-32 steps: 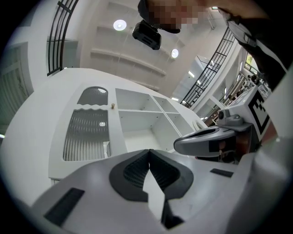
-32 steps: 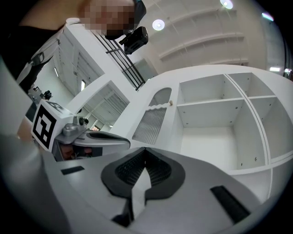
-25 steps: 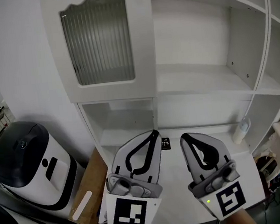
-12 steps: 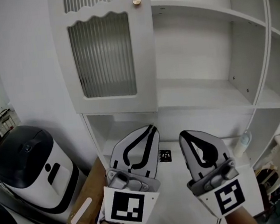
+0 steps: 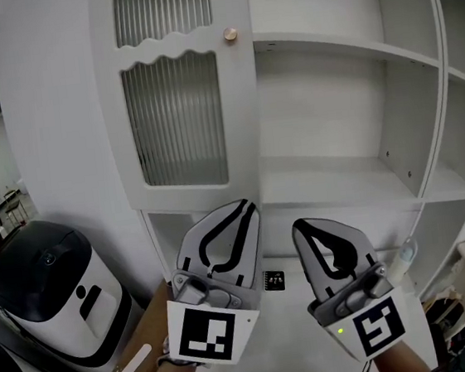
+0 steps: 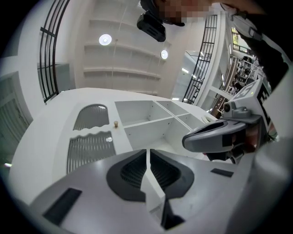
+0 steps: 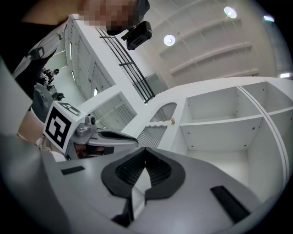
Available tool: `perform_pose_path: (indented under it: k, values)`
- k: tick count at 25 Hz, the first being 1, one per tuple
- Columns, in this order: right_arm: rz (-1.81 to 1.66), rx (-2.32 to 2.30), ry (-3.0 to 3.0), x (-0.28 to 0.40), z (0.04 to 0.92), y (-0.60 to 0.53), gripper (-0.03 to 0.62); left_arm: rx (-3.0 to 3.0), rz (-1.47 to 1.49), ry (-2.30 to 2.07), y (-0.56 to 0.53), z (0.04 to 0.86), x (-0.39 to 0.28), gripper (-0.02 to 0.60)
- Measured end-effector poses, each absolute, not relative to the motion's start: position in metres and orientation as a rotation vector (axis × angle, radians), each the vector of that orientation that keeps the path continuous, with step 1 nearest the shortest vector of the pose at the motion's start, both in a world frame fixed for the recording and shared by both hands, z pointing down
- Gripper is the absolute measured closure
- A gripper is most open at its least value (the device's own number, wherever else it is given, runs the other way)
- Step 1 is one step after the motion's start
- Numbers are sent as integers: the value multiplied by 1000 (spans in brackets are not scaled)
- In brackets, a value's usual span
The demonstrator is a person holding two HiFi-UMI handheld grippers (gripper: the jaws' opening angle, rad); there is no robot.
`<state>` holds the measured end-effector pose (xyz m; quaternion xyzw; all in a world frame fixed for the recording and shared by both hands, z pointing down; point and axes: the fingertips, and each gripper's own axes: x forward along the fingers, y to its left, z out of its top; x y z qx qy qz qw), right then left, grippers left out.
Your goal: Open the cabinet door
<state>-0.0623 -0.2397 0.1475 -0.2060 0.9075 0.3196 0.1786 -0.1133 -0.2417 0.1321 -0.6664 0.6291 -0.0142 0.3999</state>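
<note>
The left gripper's (image 5: 250,206) jaws have just been opening and stand a thin slit apart, with nothing between them. The right gripper's (image 5: 299,225) jaws are pressed together, empty. Both hang side by side below the closed cabinet door (image 5: 175,104), clear of it, and its round knob (image 5: 231,34) sits above them beside the open shelves (image 5: 343,168).

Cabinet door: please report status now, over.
Left gripper jaws just opening a crack, empty; right gripper shut, empty. Cabinet door closed, knob untouched. Both grippers below it, nothing in between.
</note>
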Motion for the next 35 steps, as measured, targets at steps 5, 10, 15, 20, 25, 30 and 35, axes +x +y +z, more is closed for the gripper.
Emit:
perform_pose_path:
  k: [5, 10, 15, 20, 25, 30, 35]
  values:
    - [922, -585, 2545, -61, 135, -244, 592, -1646, -40, 1583, -248, 113, -119, 564]
    - [937, -575, 2530, -62, 123, -246, 591, -1621, -33, 1571, -254, 101, -118, 555]
    - [956, -569, 2511, -63, 111, -250, 592, -1600, -27, 1542, -260, 85, -112, 543]
    - [978, -561, 2497, -64, 102, -250, 592, -1560, -39, 1525, -264, 68, -110, 542]
    - [1021, -553, 2487, -64, 94, -248, 592, -1516, -23, 1512, -266, 43, -112, 531]
    - [1035, -551, 2470, -64, 83, -250, 592, -1464, -20, 1493, -268, 16, -112, 531]
    - [1031, -557, 2452, -62, 73, -253, 592, -1464, 15, 1500, -279, -6, -118, 513]
